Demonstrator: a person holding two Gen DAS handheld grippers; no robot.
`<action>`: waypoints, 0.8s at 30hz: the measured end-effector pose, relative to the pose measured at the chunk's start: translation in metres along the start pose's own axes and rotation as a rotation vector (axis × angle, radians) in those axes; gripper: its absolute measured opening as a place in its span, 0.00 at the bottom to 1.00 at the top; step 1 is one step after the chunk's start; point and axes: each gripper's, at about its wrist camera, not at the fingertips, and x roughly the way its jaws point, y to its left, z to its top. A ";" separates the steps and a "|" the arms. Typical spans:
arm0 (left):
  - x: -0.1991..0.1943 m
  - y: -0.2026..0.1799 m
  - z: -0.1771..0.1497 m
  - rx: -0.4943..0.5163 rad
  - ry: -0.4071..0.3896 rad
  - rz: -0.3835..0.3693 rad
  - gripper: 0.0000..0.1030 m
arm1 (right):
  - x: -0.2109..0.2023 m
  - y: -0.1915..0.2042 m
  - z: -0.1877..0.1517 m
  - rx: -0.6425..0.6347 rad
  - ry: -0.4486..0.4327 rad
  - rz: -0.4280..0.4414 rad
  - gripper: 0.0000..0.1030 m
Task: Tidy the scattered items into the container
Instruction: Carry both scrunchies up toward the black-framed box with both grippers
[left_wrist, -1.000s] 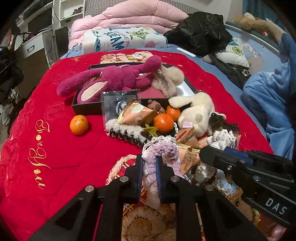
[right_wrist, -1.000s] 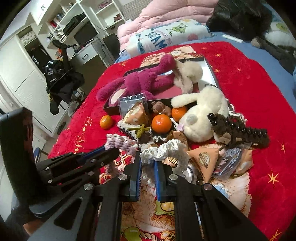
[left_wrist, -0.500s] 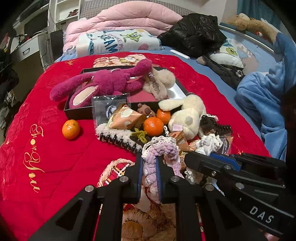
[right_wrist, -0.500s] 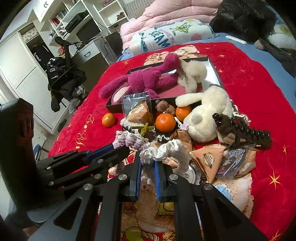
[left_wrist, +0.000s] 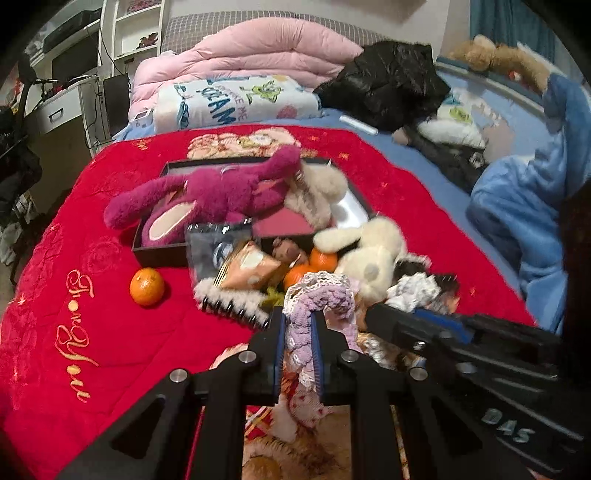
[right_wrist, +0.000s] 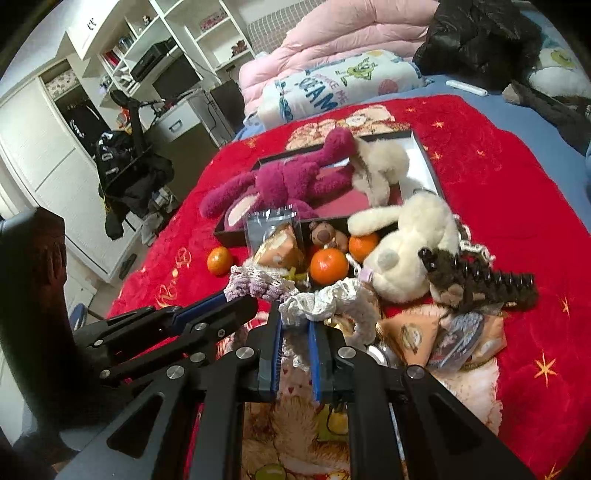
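Note:
My left gripper is shut on a purple crocheted scrunchie, held above the red blanket. My right gripper is shut on a white lace scrunchie, just right of the left one. Both scrunchies also show in the other view: the white one, the purple one. The container is a shallow black box at the back with a magenta plush and a beige plush in it. In front lie oranges, a white plush dog, snack packets and a dark claw clip.
A lone orange sits on the red blanket left of the pile. A fuzzy white claw clip lies ahead of the left gripper. A pink duvet, black jacket and blue bedding lie beyond.
Both grippers have lifted and moved forward toward the box with their scrunchies held. The pile and box sit lower and nearer in both views.

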 end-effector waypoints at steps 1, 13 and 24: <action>0.000 -0.002 0.003 0.007 0.001 0.005 0.13 | 0.000 -0.001 0.002 0.004 -0.010 -0.006 0.12; 0.028 -0.003 0.041 0.022 0.002 0.064 0.13 | -0.003 -0.004 0.047 -0.028 -0.079 -0.061 0.12; 0.087 0.003 0.095 0.009 -0.025 0.063 0.13 | 0.037 -0.040 0.092 0.037 -0.079 -0.086 0.12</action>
